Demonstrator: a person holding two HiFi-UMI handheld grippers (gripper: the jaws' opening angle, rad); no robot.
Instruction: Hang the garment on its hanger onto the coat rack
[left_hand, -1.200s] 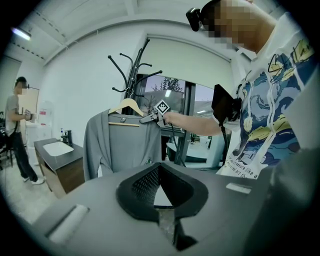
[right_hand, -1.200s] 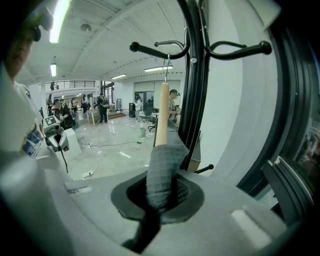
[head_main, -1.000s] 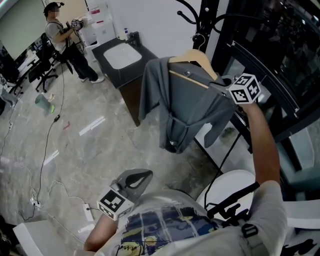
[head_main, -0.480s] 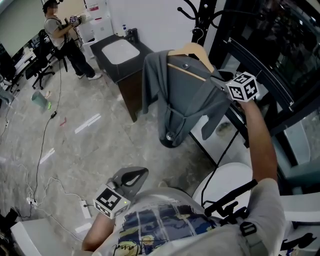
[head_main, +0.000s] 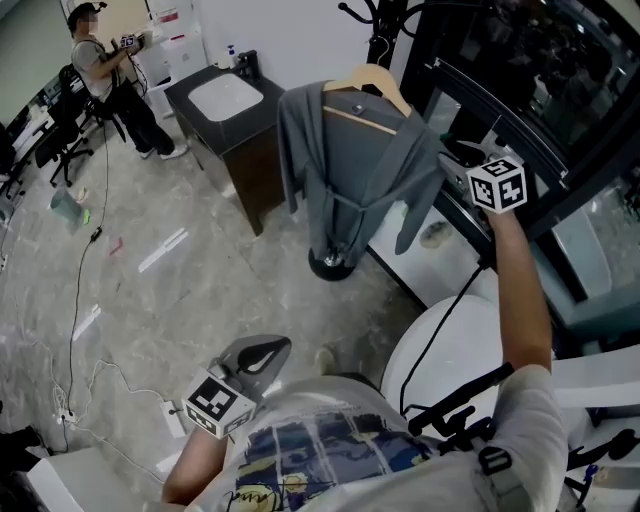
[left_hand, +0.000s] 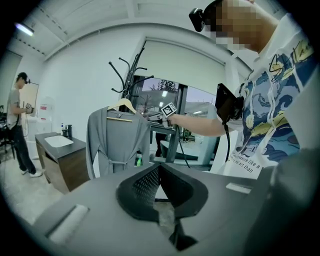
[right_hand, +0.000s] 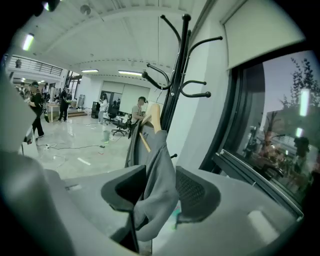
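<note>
Hanging robe (head_main: 350, 160): wooden hanger (head_main: 372, 78), on coat rack (right_hand: 177, 75) at my twelve.
Right gripper (right_hand: 160, 190): jaws opening, sleeve (right_hand: 157, 175) between, its view only.
Left gripper (left_hand: 160, 185): jaws together.
Shirt print (left_hand: 245, 162): "art than".

Black coat rack (right_hand: 178, 75) bearing grey garment (head_main: 350, 170) on wooden hanger (head_main: 375, 78), round base (head_main: 330, 266) (black) on marbled floor (head_main: 200, 290)
</note>
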